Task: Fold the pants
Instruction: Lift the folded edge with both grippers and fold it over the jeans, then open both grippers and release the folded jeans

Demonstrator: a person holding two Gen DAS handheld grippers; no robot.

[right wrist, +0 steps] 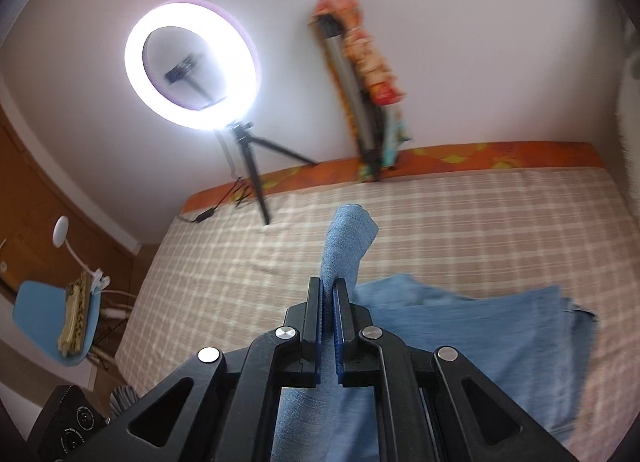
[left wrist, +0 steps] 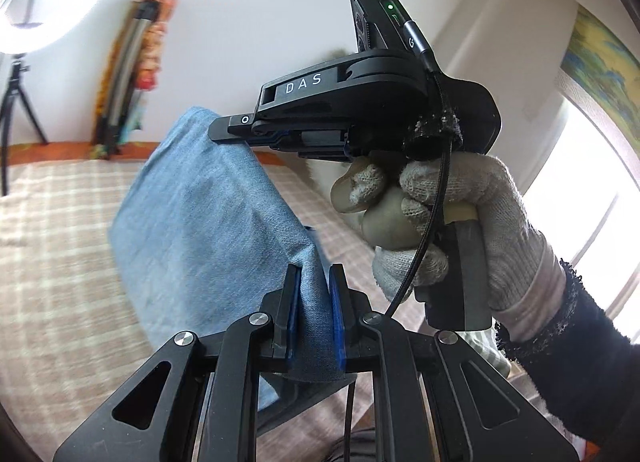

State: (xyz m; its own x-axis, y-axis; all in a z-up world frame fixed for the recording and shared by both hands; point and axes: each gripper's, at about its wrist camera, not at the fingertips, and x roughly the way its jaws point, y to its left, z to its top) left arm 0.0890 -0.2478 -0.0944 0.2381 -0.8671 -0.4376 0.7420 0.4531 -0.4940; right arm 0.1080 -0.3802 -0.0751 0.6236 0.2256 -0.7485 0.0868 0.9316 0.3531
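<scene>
The pants (left wrist: 208,213) are light blue denim, lifted off the checked bed cover (left wrist: 60,262). My left gripper (left wrist: 314,274) is shut on a fold of the denim. The right gripper (left wrist: 230,129) shows in the left wrist view above it, held by a gloved hand (left wrist: 460,221), its fingers pinching the upper edge of the same cloth. In the right wrist view my right gripper (right wrist: 330,286) is shut on a strip of the pants (right wrist: 346,246) that sticks up past the fingertips. The rest of the pants (right wrist: 480,334) lies spread on the bed to the right.
A lit ring light on a tripod (right wrist: 192,65) stands at the bed's far left corner. A folded stand wrapped in patterned cloth (right wrist: 360,81) leans on the white wall. A blue chair (right wrist: 48,322) stands left of the bed. A window (left wrist: 592,221) is at the right.
</scene>
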